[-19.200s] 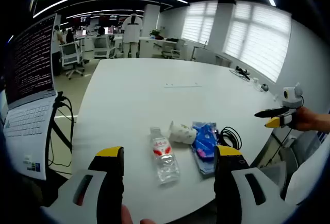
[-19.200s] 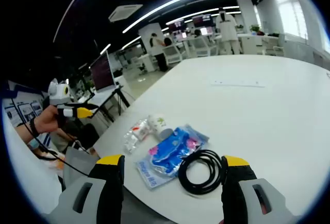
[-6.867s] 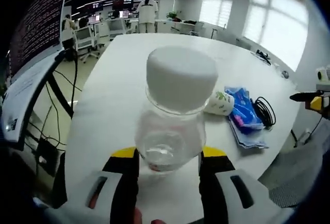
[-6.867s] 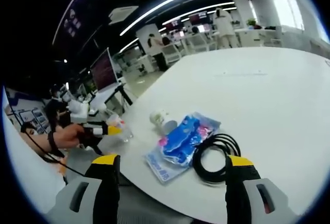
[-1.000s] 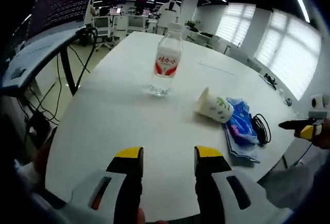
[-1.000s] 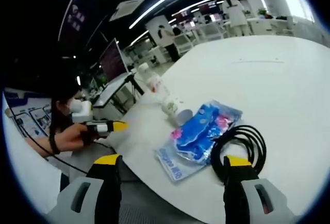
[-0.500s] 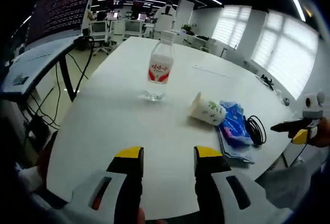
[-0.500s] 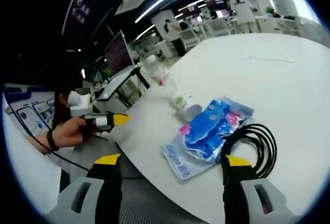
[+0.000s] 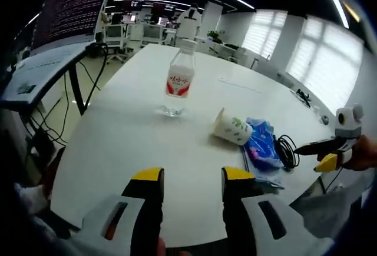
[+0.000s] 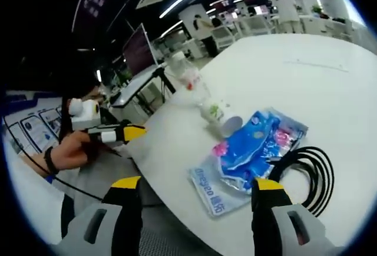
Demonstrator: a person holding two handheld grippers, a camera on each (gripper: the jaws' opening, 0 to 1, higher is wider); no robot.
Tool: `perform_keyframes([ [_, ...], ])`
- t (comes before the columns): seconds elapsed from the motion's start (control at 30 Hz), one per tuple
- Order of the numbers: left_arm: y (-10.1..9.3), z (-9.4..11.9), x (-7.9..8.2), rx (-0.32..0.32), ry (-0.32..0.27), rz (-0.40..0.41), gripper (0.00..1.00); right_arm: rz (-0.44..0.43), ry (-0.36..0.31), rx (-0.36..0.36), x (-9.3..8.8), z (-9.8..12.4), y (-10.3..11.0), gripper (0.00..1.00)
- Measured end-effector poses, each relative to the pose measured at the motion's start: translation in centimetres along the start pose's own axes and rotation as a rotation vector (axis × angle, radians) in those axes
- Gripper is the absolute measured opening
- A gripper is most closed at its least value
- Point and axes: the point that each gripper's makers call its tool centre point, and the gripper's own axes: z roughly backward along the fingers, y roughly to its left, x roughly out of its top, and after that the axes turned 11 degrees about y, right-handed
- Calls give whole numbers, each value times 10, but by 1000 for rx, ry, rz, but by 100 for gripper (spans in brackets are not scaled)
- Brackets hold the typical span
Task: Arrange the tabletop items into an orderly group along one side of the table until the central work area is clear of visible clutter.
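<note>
My paper cup (image 9: 231, 128) lies tipped at frame centre in the left gripper view, its long axis running toward the blue packet (image 9: 259, 146) it touches, well right of the upright water bottle (image 9: 178, 80). My left gripper (image 9: 192, 179), jaws parted and empty, hangs low, nearer it. My right gripper (image 10: 193, 191) is spread, empty, over packet and black cable (image 10: 308, 175).

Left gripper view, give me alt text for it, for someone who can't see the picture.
A clear water bottle with a red label stands upright on a white table, ahead of the left gripper, whose yellow-tipped jaws are apart and hold nothing. To its right lie a tipped paper cup, a blue packet and a coiled black cable; the right gripper reaches in from the right edge.
</note>
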Motion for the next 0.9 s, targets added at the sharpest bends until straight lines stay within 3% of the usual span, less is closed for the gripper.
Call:
perform_keyframes([
  [0.9, -4, 8, 7, 1, -44, 22, 37, 133, 99, -113, 73, -60, -35, 68],
])
